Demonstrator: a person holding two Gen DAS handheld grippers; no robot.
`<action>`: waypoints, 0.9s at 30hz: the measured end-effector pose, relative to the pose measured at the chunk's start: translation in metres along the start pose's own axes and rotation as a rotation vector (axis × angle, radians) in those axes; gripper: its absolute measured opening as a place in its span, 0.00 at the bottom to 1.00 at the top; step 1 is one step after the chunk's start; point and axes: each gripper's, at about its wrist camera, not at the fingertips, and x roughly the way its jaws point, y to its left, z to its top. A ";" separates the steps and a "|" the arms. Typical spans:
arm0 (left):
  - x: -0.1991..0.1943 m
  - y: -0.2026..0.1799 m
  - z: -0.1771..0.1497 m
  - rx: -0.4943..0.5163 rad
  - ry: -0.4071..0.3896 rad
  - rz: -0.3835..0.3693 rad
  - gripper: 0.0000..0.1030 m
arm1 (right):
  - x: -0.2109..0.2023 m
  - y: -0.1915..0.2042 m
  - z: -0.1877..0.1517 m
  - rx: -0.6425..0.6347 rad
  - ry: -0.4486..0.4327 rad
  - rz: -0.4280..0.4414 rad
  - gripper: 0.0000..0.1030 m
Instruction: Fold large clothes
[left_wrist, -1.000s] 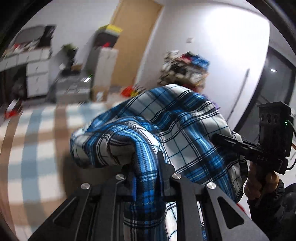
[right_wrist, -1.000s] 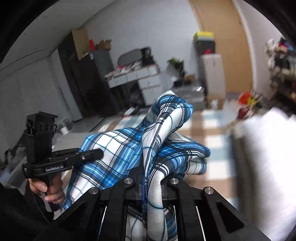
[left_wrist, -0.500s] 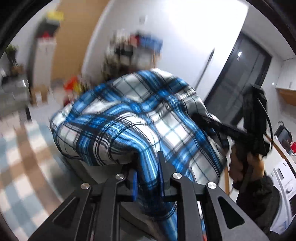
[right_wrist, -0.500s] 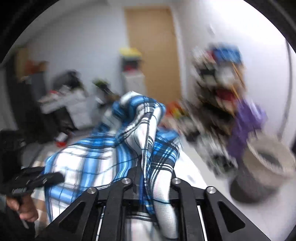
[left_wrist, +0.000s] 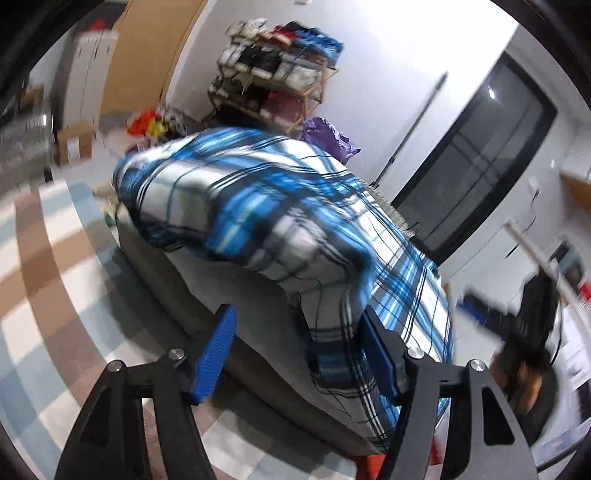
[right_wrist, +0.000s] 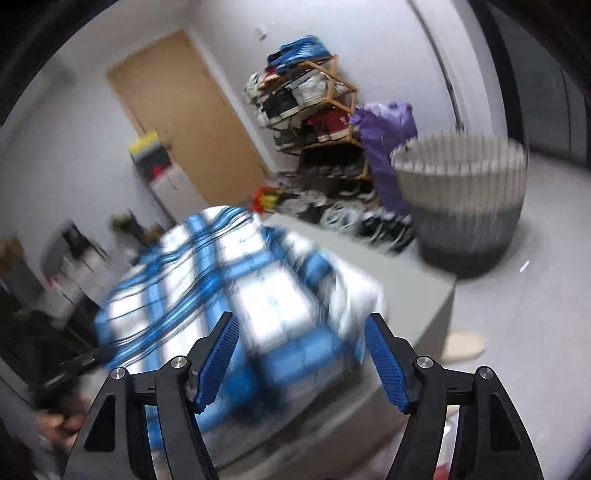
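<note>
A blue, white and black plaid shirt (left_wrist: 258, 206) lies bunched and motion-blurred on a grey table top (left_wrist: 207, 288). My left gripper (left_wrist: 295, 354) has its jaws opening; a fold of the shirt hangs between them and brushes the right-hand pad, unpinched. In the right wrist view the shirt (right_wrist: 229, 288) spreads over the table (right_wrist: 406, 280) just beyond my right gripper (right_wrist: 301, 360), whose jaws are also opening, with cloth below them but not clamped. Each view shows the other gripper as a dark blur: the right gripper (left_wrist: 517, 317) and the left gripper (right_wrist: 74, 369).
A woven laundry basket (right_wrist: 461, 206) stands on the floor past the table's far right corner, a purple garment (right_wrist: 384, 133) beside it. A shoe rack (right_wrist: 314, 110) and a wooden door (right_wrist: 192, 118) line the wall. A checked rug (left_wrist: 44, 258) lies to the left.
Both grippers were shut on the shirt's folds and now stand open. The shirt has dropped from the air onto the grey table. Both views have swung right towards the shoe rack.
</note>
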 end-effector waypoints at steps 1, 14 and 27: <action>0.000 0.009 0.000 -0.051 0.020 -0.046 0.61 | 0.002 0.002 -0.003 0.035 0.010 0.025 0.69; 0.036 0.036 0.046 -0.284 0.050 -0.098 0.61 | 0.044 -0.040 -0.014 0.363 0.116 0.225 0.70; 0.028 0.081 0.056 -0.428 -0.025 -0.307 0.64 | 0.051 -0.042 -0.011 0.408 0.109 0.244 0.69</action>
